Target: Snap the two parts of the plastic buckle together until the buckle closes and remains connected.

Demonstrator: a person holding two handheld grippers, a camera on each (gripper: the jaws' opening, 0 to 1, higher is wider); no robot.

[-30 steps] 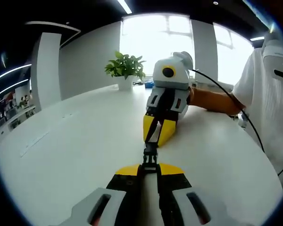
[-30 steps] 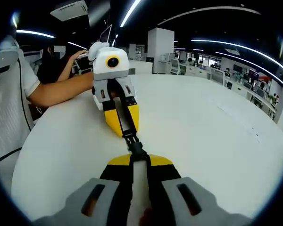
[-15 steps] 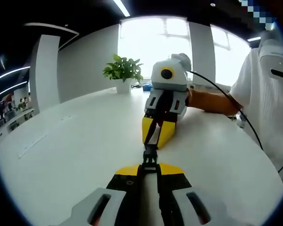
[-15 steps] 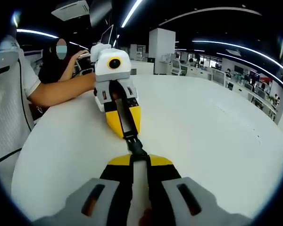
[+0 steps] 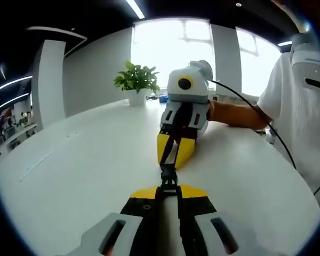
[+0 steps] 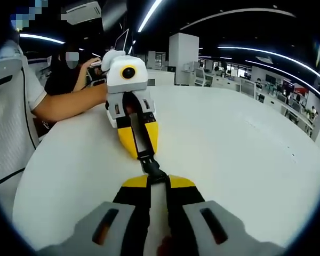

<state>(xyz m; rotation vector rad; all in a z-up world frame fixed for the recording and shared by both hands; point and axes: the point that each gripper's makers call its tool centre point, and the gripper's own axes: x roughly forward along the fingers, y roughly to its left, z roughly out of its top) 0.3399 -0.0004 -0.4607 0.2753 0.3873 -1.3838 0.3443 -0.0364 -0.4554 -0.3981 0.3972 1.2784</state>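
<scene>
**Step in hand: pressing the buckle halves together**

The left claw and right claw face nose to nose over the surface, each clamped on one end of the buckle. The buckle is small, black and spans the gap between the claws. Whether it has latched cannot be told. Next: push straight inward, keeping both halves aligned.

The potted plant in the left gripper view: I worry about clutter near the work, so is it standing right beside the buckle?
No: the potted plant stands far back on the white table, well beyond the buckle.
</scene>
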